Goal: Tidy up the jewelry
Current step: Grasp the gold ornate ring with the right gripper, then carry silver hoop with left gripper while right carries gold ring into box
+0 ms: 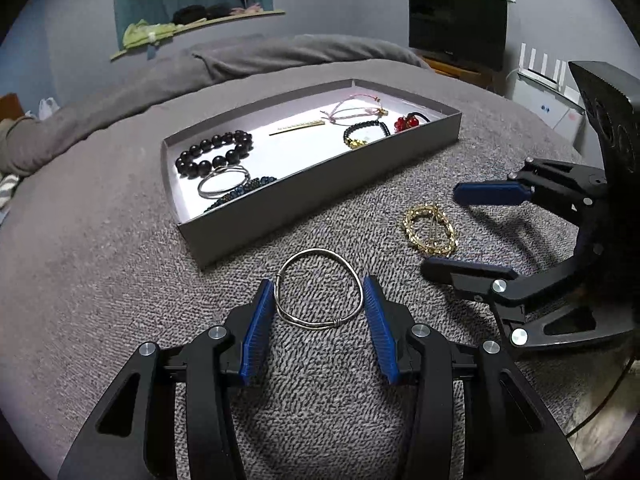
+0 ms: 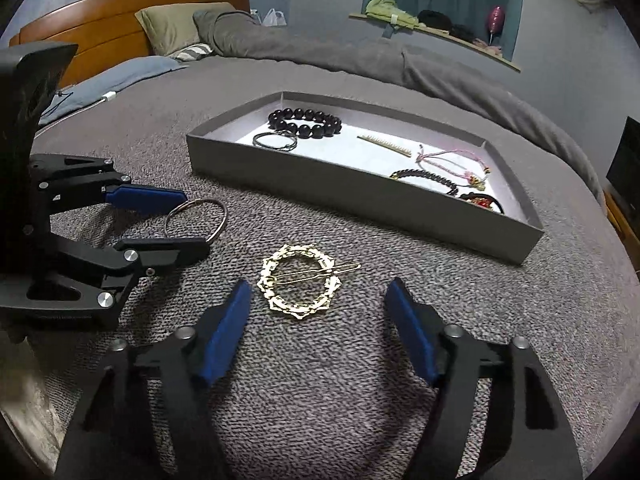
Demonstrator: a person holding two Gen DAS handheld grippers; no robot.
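A silver wire bangle [image 1: 320,290] lies on the grey bedspread between the open fingers of my left gripper [image 1: 319,286], close to both pads; it also shows in the right wrist view [image 2: 218,216]. A gold ring-shaped hair clip [image 2: 298,286] lies just ahead of my open right gripper [image 2: 318,292], between its fingertips; in the left wrist view the clip [image 1: 430,230] sits between the right gripper's fingers [image 1: 440,232]. A grey tray [image 1: 320,184] behind holds black bead bracelets, a silver bangle, a gold bar clip, a pink cord bracelet and a red piece.
The tray [image 2: 360,196] lies on a bed with a grey duvet [image 2: 320,52] and pillows near a wooden headboard [image 2: 120,12]. A TV [image 1: 458,28] and a white appliance [image 1: 548,96] stand past the bed's far right.
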